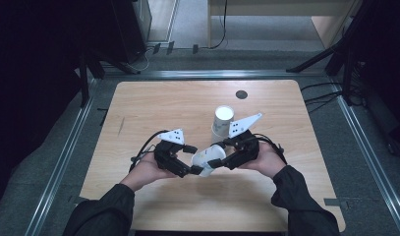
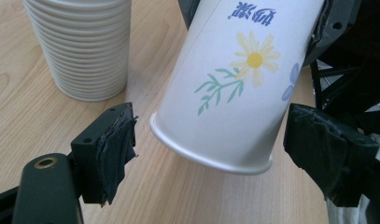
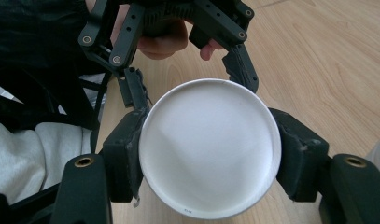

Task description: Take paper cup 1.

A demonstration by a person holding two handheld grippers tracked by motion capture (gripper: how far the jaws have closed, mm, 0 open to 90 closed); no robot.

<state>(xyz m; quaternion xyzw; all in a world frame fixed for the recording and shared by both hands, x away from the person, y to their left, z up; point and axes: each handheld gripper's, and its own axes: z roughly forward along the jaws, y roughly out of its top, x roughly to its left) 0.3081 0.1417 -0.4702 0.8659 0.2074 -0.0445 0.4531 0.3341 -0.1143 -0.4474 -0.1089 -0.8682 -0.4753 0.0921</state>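
A white paper cup (image 1: 205,157) with a daisy print (image 2: 234,79) lies on its side in the air between my two grippers, low over the wooden table (image 1: 153,103). My right gripper (image 1: 220,154) (image 3: 208,135) is shut on the cup's base end (image 3: 208,149), with a pad pressing on each side. In the left gripper view, my left gripper (image 1: 192,160) (image 2: 215,121) stands open around the cup's rim end, with a gap between each pad and the cup wall. The left gripper's fingers (image 3: 241,70) show beyond the cup in the right gripper view.
A stack of white paper cups (image 1: 222,120) (image 2: 80,46) stands upside down on the table just behind the grippers. A small dark round cap (image 1: 241,94) sits near the far edge. Black stands and cables surround the table.
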